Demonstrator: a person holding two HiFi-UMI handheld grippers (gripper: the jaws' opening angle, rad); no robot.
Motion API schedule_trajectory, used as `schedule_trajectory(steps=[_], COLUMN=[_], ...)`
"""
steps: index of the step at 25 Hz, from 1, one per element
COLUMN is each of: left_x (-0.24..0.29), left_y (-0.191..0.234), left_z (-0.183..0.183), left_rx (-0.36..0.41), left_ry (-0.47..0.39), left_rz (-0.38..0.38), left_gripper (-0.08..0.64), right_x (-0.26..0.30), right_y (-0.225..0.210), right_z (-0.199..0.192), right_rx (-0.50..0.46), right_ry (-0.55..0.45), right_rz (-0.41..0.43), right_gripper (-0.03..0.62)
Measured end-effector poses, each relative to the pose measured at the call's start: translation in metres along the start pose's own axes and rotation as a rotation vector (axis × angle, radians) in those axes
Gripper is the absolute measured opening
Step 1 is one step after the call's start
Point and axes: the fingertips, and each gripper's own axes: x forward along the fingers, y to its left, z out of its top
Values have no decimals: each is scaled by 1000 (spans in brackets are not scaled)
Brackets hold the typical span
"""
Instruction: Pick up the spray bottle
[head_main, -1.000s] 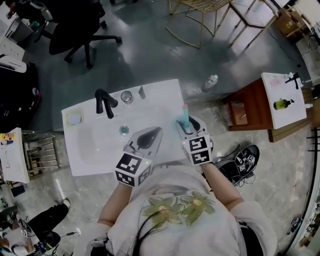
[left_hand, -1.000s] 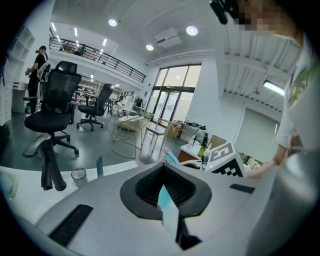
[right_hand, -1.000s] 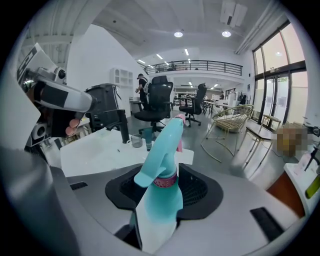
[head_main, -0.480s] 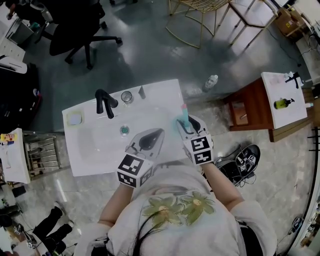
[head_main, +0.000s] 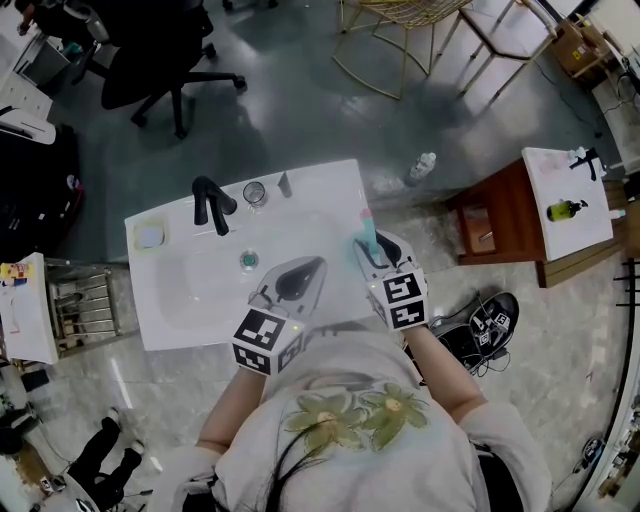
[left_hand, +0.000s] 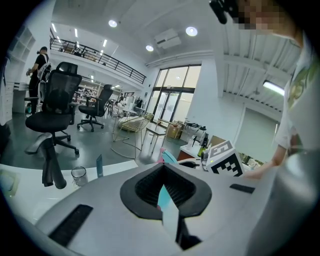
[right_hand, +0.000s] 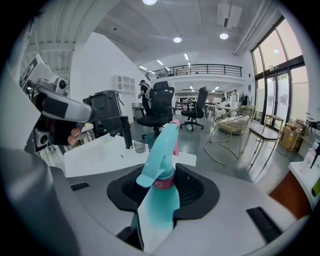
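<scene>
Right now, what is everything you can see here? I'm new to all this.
sink: one, white, centre
tap: one, black, sink's back edge
glass: one, clear, right of tap
spray bottle: one, teal, sink's right edge
office chair: one, black, floor beyond sink
wire chair: one, gold, floor at top
white bottle: one, floor past sink's right corner
side table: one, brown, white top, right
yellow bottle: one, on side table
left gripper: one, grey, over sink's front, open, empty
right gripper: one, grey, jaws closing around spray bottle
</scene>
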Motion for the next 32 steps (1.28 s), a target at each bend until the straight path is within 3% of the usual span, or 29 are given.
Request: schedule_trajectory(steps=[18, 32], left_x=[0, -2], left_y=[4, 5], left_z=[4, 4], left_rx=[-1, -5], left_ry=[-15, -20], left_rz=[11, 12], left_gripper=[9, 9], right_x=[-8, -27], right_y=[-4, 3], right_z=[21, 59], right_rx=[5, 18], right_ry=[-30, -91], right_rz=[10, 22], right_gripper=[152, 152])
